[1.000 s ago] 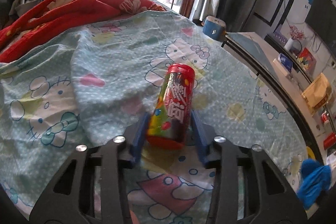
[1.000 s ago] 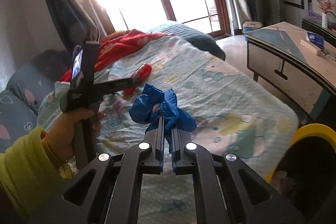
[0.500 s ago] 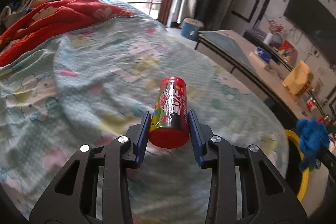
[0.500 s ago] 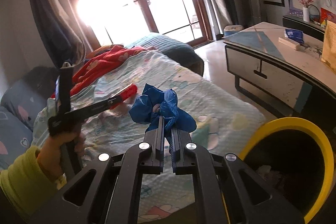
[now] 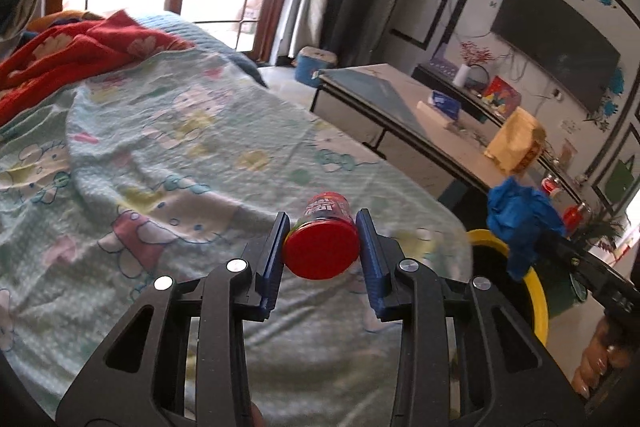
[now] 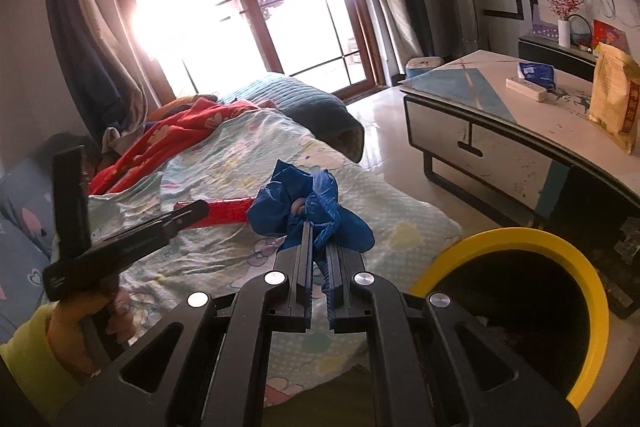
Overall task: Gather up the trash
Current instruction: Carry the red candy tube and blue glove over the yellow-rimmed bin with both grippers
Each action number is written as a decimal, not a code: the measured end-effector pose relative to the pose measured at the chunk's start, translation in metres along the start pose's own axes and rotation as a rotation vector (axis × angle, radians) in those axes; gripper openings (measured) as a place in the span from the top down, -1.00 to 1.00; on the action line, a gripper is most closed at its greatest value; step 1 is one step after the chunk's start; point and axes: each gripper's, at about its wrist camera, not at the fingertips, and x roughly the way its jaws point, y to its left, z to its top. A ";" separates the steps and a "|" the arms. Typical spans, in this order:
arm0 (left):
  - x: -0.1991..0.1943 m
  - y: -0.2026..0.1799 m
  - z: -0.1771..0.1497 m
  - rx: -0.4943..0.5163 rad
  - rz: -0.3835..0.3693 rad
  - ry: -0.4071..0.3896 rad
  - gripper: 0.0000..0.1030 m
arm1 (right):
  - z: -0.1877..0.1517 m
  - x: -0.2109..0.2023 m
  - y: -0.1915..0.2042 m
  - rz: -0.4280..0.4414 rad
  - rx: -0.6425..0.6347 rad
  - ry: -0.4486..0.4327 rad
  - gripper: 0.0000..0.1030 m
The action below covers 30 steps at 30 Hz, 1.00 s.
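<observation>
Left claw [image 5: 322,227] pinches your red cylindrical can [image 5: 322,254]; its round lid shows only here. Right claw [image 6: 319,227] clamps crinkled blue plastic [image 6: 308,203]; right view reveals the yellow-rimmed bin [image 6: 560,243].

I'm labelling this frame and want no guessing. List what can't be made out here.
- Red tube: left wrist view shows mostly its cap; the label is blurred.
- Same tube, right wrist view: its far end is hidden behind the blue plastic wad.
- Yellow-rimmed bin: the inside is too dark to see contents; right gripper covers its near rim.
- Bin, left wrist view: mostly hidden by the wad and gripper.
</observation>
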 end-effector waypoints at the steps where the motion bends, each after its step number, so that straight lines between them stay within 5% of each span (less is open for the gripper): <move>1: -0.002 -0.003 0.000 0.004 -0.009 -0.003 0.48 | 0.000 -0.001 -0.002 -0.005 0.000 -0.002 0.90; 30: -0.023 -0.120 -0.021 0.197 -0.225 0.003 0.50 | -0.005 -0.052 -0.068 -0.174 0.075 -0.067 0.90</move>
